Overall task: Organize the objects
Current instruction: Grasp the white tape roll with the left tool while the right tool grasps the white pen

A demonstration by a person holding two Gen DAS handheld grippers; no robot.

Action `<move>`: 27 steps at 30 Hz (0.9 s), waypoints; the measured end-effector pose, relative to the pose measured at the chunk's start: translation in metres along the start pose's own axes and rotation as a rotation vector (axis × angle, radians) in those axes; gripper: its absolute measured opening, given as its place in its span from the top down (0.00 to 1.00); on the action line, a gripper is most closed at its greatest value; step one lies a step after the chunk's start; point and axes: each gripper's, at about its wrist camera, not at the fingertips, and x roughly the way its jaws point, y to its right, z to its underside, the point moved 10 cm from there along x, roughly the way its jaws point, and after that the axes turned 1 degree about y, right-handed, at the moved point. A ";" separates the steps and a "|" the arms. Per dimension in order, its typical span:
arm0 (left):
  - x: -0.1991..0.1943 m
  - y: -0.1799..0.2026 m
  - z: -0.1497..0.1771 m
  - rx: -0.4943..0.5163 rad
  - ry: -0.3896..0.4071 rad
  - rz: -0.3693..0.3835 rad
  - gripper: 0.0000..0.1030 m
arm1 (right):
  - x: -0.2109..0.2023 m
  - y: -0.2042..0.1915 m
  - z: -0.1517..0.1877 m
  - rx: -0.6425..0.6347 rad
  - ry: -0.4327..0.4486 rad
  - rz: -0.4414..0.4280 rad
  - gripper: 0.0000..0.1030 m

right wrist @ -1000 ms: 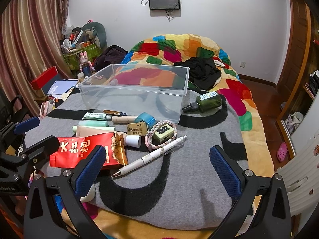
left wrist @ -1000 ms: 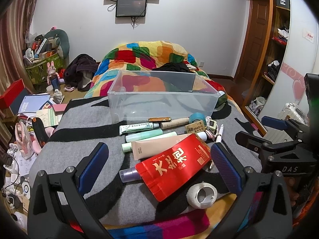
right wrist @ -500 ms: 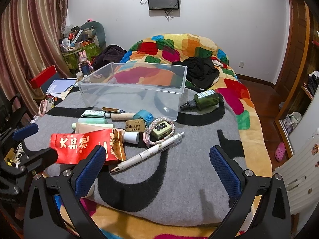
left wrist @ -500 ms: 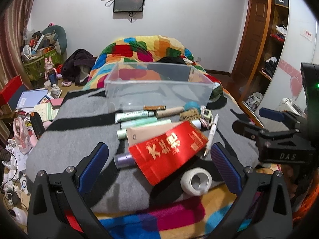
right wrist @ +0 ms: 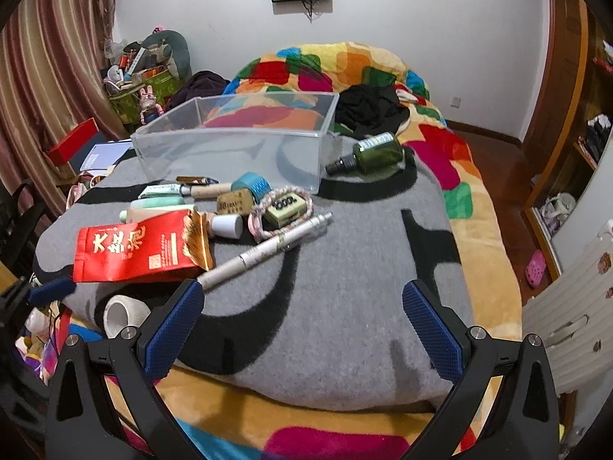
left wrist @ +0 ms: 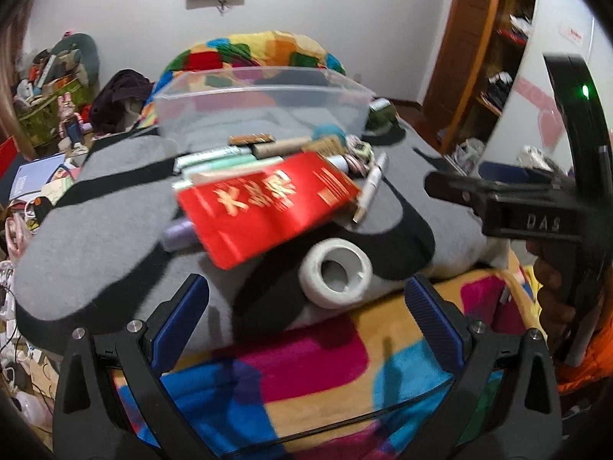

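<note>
A clear plastic bin point(right wrist: 237, 145) point(left wrist: 264, 103) stands on the grey blanket point(right wrist: 345, 268). In front of it lie a red pouch point(right wrist: 141, 247) point(left wrist: 264, 207), a white pen point(right wrist: 268, 249), a white tape roll point(left wrist: 335, 274) point(right wrist: 124, 314), several tubes, an eraser, a blue tape roll point(right wrist: 251, 184) and a counter in a pink cord point(right wrist: 285, 207). A green bottle point(right wrist: 369, 153) lies right of the bin. My left gripper point(left wrist: 304, 314) is open and empty, just short of the tape roll. My right gripper point(right wrist: 302, 324) is open and empty, over the blanket near the pen tip.
The bed carries a multicoloured quilt point(right wrist: 325, 69) and black clothes point(right wrist: 369, 107) behind the bin. Clutter, a red box point(right wrist: 71, 142) and curtains stand at the left. Wooden shelves point(right wrist: 590, 130) stand at the right. The right gripper also shows in the left wrist view point(left wrist: 509, 195).
Both grippers have pulled back and dropped lower toward the near edge of the bed, so the objects look farther off. The objects have not moved. Both stay open.
</note>
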 end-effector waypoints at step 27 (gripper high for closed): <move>-0.021 -0.016 -0.029 -0.024 0.106 -0.007 0.63 | 0.055 -0.010 -0.003 0.091 -0.102 -0.077 0.57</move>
